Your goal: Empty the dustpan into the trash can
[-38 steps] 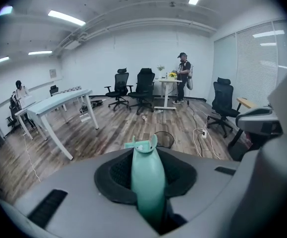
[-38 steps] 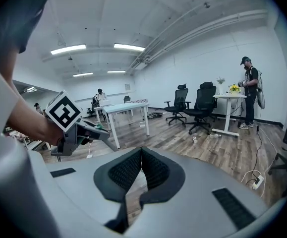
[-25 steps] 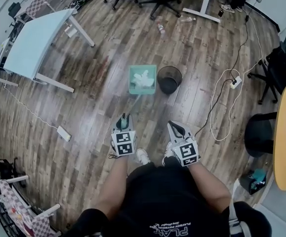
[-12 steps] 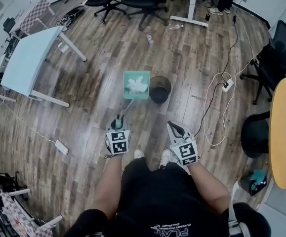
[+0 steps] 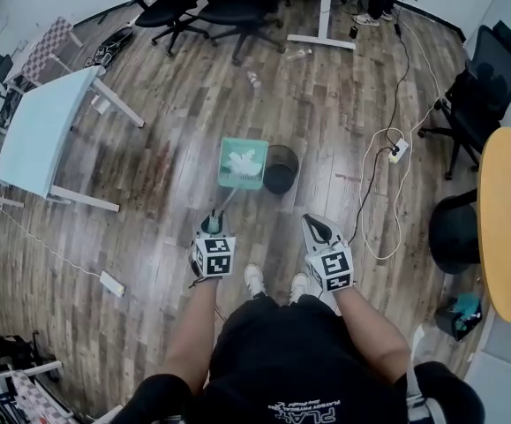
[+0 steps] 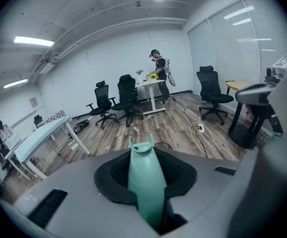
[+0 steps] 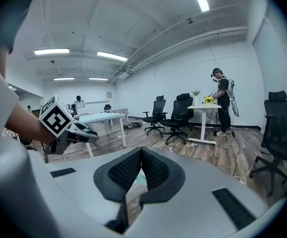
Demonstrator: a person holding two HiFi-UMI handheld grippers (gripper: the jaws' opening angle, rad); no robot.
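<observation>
Wood floor (image 5: 131, 193), open stretch ahead of my feet. Dustpan (image 5: 243, 163) sits flat just left of the trash can (image 5: 281, 168); I cannot tell whether it rests on the floor or hangs above it. Kept flat, I judge, so the load stays in until it is over the opening. 1 long handle (image 5: 224, 203) runs back to the left gripper (image 5: 213, 226), jaws clamped on the handle's top end, pointing forward and down, arm low. Right gripper (image 5: 319, 230) rides alongside, 2 pads pressed together at the tips, nothing between them; a spare hand, clear of the can. White scraps (image 5: 244, 159) lie in the pan, not yet tipped.
</observation>
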